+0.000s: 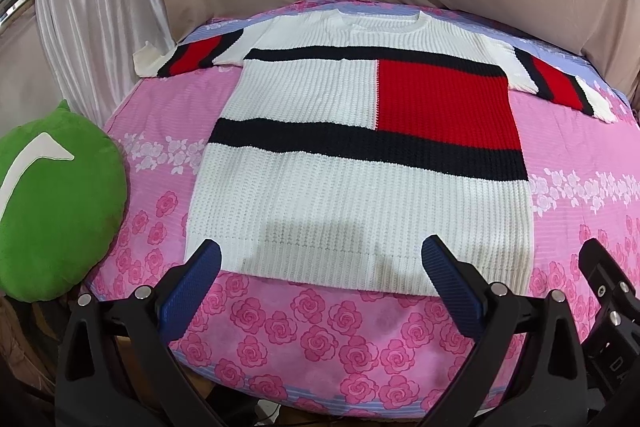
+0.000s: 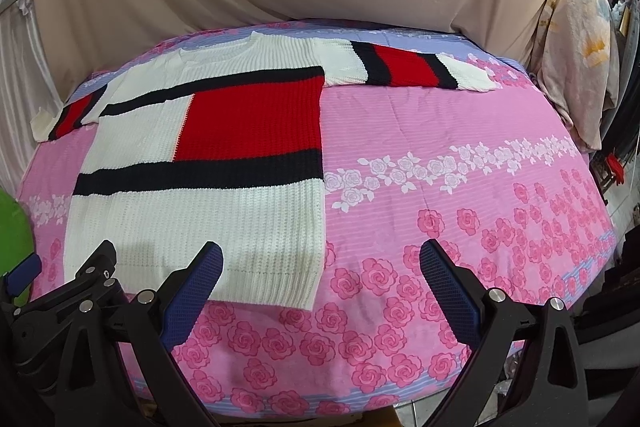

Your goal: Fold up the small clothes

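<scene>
Tongs (image 1: 320,263) (image 2: 320,263) wide apart, empty

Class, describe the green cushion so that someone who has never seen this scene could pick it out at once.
Start from the bed with the pink rose-print sheet, where a white knit sweater with red and black blocks lies flat. Look off the sweater's left side, at the bed's edge: the green cushion sits there. It is the only green thing, plush and rounded, with a white curved mark on it.
</scene>
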A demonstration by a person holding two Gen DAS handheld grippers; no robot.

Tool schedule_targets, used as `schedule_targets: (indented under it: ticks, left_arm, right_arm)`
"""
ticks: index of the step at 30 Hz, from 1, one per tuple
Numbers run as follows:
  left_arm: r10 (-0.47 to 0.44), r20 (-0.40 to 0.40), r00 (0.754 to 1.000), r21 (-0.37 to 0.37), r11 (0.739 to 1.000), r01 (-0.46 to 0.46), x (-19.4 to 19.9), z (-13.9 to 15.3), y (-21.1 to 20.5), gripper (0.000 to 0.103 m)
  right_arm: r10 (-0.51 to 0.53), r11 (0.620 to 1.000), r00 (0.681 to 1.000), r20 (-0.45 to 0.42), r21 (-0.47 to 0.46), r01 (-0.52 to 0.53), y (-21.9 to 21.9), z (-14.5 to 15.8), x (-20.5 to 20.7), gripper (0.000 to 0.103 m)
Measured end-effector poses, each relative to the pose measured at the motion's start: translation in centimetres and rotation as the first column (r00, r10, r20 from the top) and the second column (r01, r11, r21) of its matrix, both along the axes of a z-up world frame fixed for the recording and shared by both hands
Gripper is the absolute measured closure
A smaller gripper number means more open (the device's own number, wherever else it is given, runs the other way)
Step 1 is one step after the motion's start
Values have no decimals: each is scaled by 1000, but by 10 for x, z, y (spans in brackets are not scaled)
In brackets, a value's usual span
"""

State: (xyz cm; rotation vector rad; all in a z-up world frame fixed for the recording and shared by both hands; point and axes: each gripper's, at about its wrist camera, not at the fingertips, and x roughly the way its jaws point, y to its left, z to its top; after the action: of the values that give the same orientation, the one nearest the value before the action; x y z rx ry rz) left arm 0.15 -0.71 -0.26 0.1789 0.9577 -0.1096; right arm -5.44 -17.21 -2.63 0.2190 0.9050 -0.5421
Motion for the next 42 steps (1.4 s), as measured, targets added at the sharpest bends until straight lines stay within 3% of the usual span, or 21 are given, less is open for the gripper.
schedule_targets:
  ticks: [7,13,35,39,42]
  left_arm:
    - [1,-3,1000,7,1000,-1,-1,-3,-1,5]
    - [1,-17,1000,55,999,0,2,-7,-3,5]
    - [-5,-31,1000,38,999,6,19,-15,-16,5]
    - [6,-47,999,-16,1000,-7,28,-16,-16,5]
    - [29,-45,999,-63,998,-31,37,-14,-12,5]
  right_arm:
    - [4,1000,1000,-5,1,-4,0,-2,0,5]
    - [6,1000,1000,-13,5,-5,0,-5,3,6]
    - [9,1000,999,-43,20,-8,-11,-14,20,6]
    - [2,997,1000,-22,75,0,-35,-20,24,6]
    - [-44,991,999,30,127,40,-80,-22,28,6]
